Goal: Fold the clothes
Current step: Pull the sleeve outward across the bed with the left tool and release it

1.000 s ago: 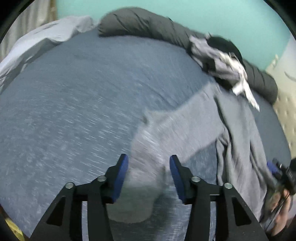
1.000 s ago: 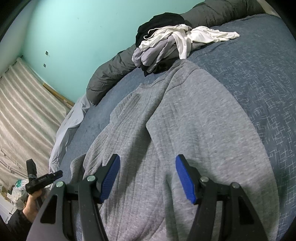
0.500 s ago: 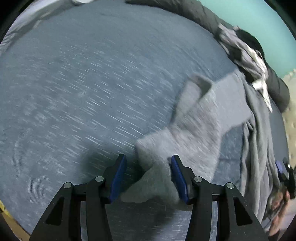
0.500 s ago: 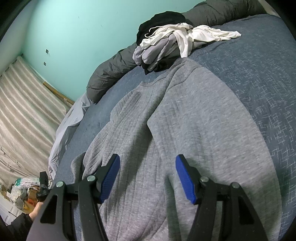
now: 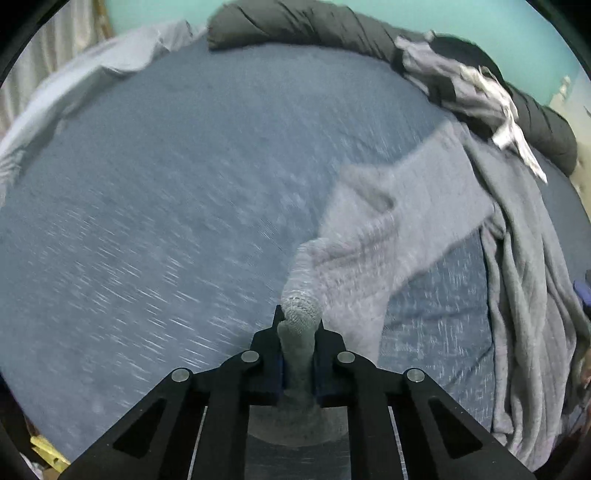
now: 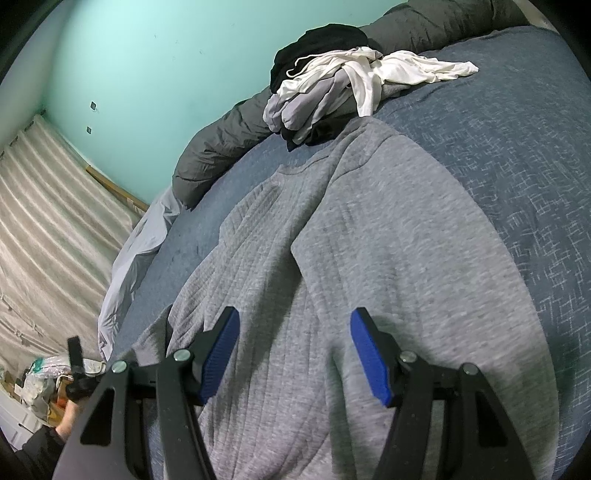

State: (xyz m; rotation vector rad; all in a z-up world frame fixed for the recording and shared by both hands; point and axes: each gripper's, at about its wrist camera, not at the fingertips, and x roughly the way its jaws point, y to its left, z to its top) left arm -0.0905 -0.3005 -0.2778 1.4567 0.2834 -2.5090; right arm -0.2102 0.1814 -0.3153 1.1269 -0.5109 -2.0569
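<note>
From your left wrist camera, your left gripper (image 5: 298,332) has just been closing and now pinches the ribbed cuff (image 5: 300,325) of the grey sweater's sleeve (image 5: 373,236), cloth bunched tight between the blue pads with only a narrow gap left. The sleeve runs up and away from the cuff, across the blue bedspread (image 5: 155,206), to the grey sweater (image 5: 524,258), which lies in rumpled folds to the right of the sleeve. Beyond the sweater, a pile of clothes (image 5: 465,88) sits against a dark rolled duvet (image 5: 332,26) at the far edge of the bedspread, and a pale sheet (image 5: 92,77) lies crumpled far left of that roll. The picture is streaked with motion blur. Over to your right wrist camera: your right gripper (image 6: 293,354) hangs with its jaws standing well apart, nothing between the blue pads, just above the sweater (image 6: 369,266). The sweater is spread on the bedspread (image 6: 517,147) right under that gripper, its near sleeve folded across the body and its neckline pointing toward the clothes pile (image 6: 351,85). Black, white and lilac garments make up that pile, leaning on the duvet (image 6: 221,147) under the turquoise wall (image 6: 166,66). Far left of the sweater, past its edge, your left hand (image 6: 68,417) shows with the black frame of the other tool, beside a striped curtain (image 6: 48,229).
</note>
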